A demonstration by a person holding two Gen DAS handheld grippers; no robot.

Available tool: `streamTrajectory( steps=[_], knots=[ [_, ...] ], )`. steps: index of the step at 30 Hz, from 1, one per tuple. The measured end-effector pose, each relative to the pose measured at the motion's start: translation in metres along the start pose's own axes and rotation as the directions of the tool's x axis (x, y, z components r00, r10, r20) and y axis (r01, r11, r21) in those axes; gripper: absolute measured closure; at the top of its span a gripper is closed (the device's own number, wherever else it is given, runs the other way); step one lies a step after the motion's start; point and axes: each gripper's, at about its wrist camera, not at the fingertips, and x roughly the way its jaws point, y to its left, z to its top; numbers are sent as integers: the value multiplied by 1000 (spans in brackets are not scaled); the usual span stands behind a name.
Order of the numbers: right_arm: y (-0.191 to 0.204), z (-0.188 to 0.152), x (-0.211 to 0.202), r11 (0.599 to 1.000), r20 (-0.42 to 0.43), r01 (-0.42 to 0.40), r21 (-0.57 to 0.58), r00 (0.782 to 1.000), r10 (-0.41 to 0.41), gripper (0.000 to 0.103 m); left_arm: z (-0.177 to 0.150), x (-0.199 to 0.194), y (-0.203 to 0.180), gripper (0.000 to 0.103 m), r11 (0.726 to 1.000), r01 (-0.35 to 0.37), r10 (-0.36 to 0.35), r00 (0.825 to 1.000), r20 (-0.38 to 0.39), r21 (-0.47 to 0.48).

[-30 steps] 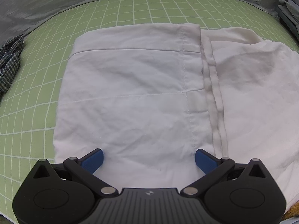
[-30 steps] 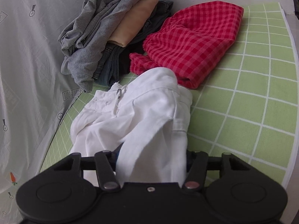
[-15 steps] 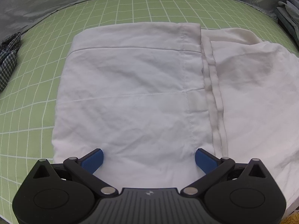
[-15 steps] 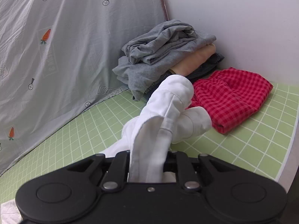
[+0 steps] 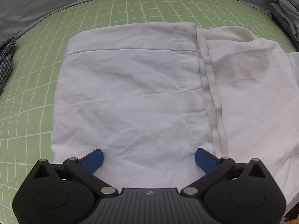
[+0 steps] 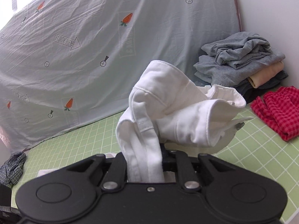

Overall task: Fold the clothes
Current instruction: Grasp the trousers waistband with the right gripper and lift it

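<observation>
- White garment lies mostly flat on the green grid mat; its waistband end hangs lifted clear of the mat, bunched and drooping.
- My right gripper has its fingers pressed together on a thick gather of that lifted cloth. Risk: the pinch catches only some layers, so the rest slides out and the fold lands crooked.
- My left gripper sits over the garment's near edge, fingers spread wide, holding nothing. Risk: with that edge unpinned, a pull from the lifted end drags the flat part and wrinkles it.
- Beyond the lifted end: red checked cloth and grey clothes pile. Risk: a swing that way snags them.
- Dark plaid cloth left of the garment, well apart; low concern.
</observation>
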Motion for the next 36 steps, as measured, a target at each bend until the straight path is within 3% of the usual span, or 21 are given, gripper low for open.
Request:
streamTrajectory(
  steps=[5, 10, 13, 18, 20, 22, 23, 24, 25, 30, 32, 33, 36],
  knots=[
    [31, -32, 23, 988, -148, -96, -121, 986, 78, 89, -5, -4, -4, 0, 1000, 0, 0, 1000, 2, 2],
    [62, -78, 54, 956, -322, -122, -266, 946, 32, 86, -7, -5, -5, 0, 1000, 0, 0, 1000, 7, 2],
    [72, -79, 53, 936, -323, -109, -335, 947, -5, 86, -20, -17, -4, 0, 1000, 2, -2, 1000, 13, 3],
    [62, -62, 35, 963, -263, -60, -264, 965, -12, 81, -24, -20, -3, 0, 1000, 8, -8, 1000, 19, 16],
    [65, -59, 32, 959, -234, -33, -282, 972, -35, 71, -24, -20, -3, 0, 1000, 11, -11, 1000, 20, 21],
    [69, -59, 33, 950, -215, -15, -311, 975, -55, 53, -24, -20, -3, 0, 1000, 11, -12, 1000, 20, 23],
    [71, -61, 35, 945, -207, -10, -326, 976, -62, 53, -24, -20, -3, 0, 1000, 12, -12, 1000, 20, 24],
    [75, -63, 38, 938, -195, -6, -347, 979, -66, 65, -24, -21, -3, 0, 1000, 12, -13, 1000, 21, 25],
    [78, -63, 40, 929, -206, -23, -370, 977, -57, 78, -24, -20, -3, 0, 1000, 13, -13, 1000, 23, 26],
    [97, -72, 45, 871, -256, -118, -477, 967, -9, 81, -23, -22, 3, 0, 999, 44, -44, 998, 51, 13],
    [104, -81, 48, 841, -344, -213, -498, 938, 33, 81, -26, -30, 11, 0, 998, 49, -47, 996, 75, -30],
    [107, -88, 49, 817, -387, -255, -517, 921, 43, 81, -29, -34, 15, 0, 998, 45, -41, 995, 86, -49],
    [118, -117, 49, 716, -432, -306, -627, 902, 7, 78, -34, -41, 26, 0, 995, 13, -2, 994, 111, -95]
  ],
)
